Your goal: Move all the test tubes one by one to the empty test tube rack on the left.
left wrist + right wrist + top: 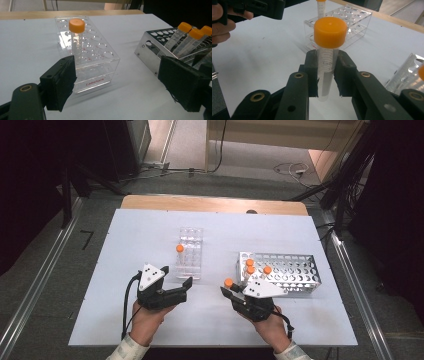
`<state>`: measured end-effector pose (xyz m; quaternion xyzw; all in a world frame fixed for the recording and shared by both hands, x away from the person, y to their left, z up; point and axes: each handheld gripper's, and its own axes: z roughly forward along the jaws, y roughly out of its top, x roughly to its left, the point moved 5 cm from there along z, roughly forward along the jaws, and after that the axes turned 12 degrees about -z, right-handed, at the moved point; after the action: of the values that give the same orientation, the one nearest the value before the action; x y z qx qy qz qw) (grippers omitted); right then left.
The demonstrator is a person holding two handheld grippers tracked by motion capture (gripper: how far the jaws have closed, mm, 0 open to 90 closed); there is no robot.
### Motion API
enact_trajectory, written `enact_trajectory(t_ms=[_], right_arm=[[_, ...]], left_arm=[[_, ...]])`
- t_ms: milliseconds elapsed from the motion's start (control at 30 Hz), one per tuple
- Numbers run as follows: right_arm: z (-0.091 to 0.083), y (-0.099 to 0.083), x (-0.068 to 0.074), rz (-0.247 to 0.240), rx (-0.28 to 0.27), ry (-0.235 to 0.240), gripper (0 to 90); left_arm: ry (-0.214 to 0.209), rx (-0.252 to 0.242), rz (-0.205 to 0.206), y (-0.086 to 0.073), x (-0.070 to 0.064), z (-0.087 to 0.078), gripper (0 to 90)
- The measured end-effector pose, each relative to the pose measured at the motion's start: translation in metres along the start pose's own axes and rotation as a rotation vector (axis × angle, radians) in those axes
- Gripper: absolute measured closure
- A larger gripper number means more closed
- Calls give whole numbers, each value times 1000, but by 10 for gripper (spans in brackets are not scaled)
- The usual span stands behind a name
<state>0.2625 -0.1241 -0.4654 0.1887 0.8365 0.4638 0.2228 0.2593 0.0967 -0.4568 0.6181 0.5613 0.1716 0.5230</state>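
Note:
My right gripper [326, 75] is shut on a clear tube with an orange cap [329, 33], held upright above the white table; from above the same tube's cap [228, 282] shows at the right gripper [229, 289]. A clear plastic rack [190, 252] holds one orange-capped tube [179, 249], also seen close up as the clear rack [92, 57] and its tube [76, 37]. My left gripper [117, 82] stands open before that rack, empty. A metal rack [282, 270] holds three orange-capped tubes [251, 266].
The white board [150, 320] lies on a wooden table whose far edge [215, 204] shows behind it. Dark stands and cables flank the table. The metal rack [155, 47] sits right of the clear rack in the left gripper view.

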Motion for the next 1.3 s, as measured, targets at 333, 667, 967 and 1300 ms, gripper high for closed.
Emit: enact_trajectory(t_ms=[333,667,967,1300], right_arm=[[19,8,8,-25,7,24,717],[39,15,12,-36,19,42,717],[49,23,21,-53,14,65,717],[50,26,28,-61,10,79,717]], left_arm=[[-70,0,32,2,-23,-4,160],[-122,0,46,4,-36,-4,234],[-178,23,90,1,-46,2,398],[-166,35,130,-5,-49,7,631]])
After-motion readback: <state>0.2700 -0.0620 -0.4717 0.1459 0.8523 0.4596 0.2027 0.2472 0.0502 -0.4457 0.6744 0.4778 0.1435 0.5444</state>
